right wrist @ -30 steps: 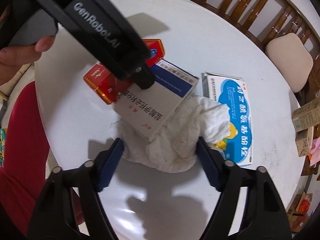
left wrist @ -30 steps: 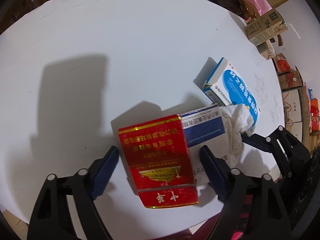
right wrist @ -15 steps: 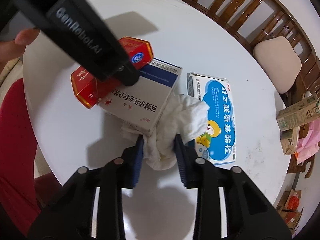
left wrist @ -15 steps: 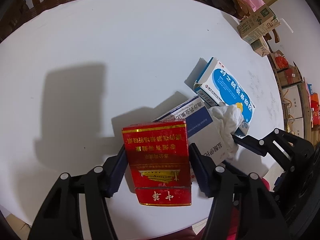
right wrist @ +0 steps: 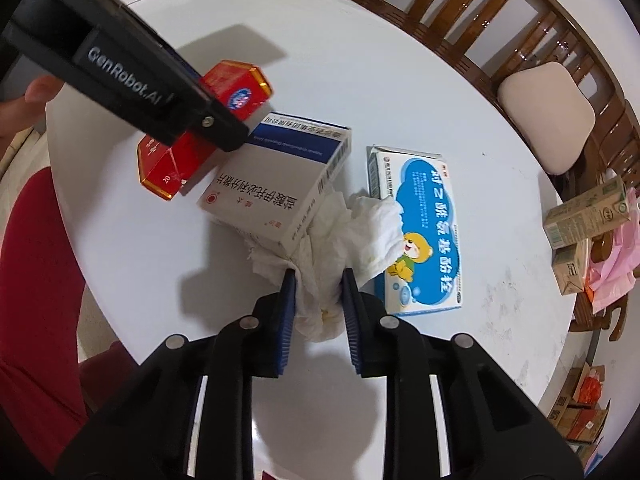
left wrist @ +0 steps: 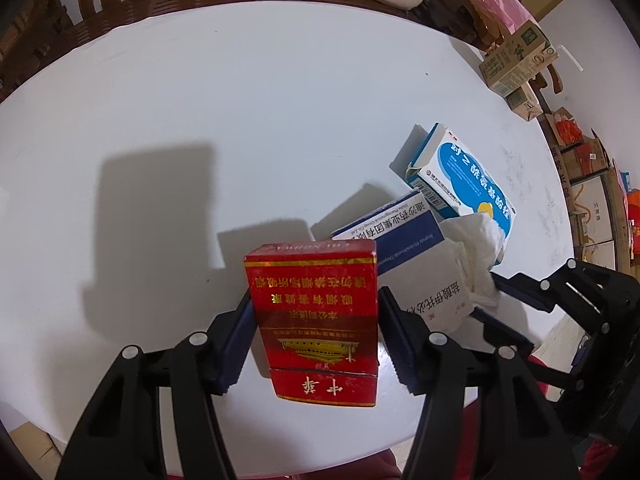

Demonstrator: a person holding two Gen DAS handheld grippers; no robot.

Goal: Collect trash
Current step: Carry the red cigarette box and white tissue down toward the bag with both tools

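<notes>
Jaws first: left gripper (left wrist: 316,328) is clamped on the red cigarette pack (left wrist: 316,320), pads flat against its two long sides. Right gripper (right wrist: 318,300) is closing on the crumpled white tissue (right wrist: 336,240), wad bunched between the blue pads, pads pressing into it.

Red pack: sits squarely between the left fingers, long axis running along them, lid end toward the camera, far end pointing out over the white round table (left wrist: 200,120). In the right wrist view it appears tilted, one end raised off the table, beside the white-and-blue medicine box (right wrist: 276,184).

Tissue: lies straight ahead of the right jaws, stretching away from them. Far part spreads between the white-and-blue box and the blue cartoon-bear box (right wrist: 420,232); one fold drapes onto the bear box, another edge is tucked under the corner of the white-and-blue box.

Judgement: the lift turns on that tucked edge. Pulling the tissue up and back toward the right hand may drag or tip the white-and-blue box. Both boxes lie flat, nearer the right hand, long axes roughly parallel. No bin visible in either view.
</notes>
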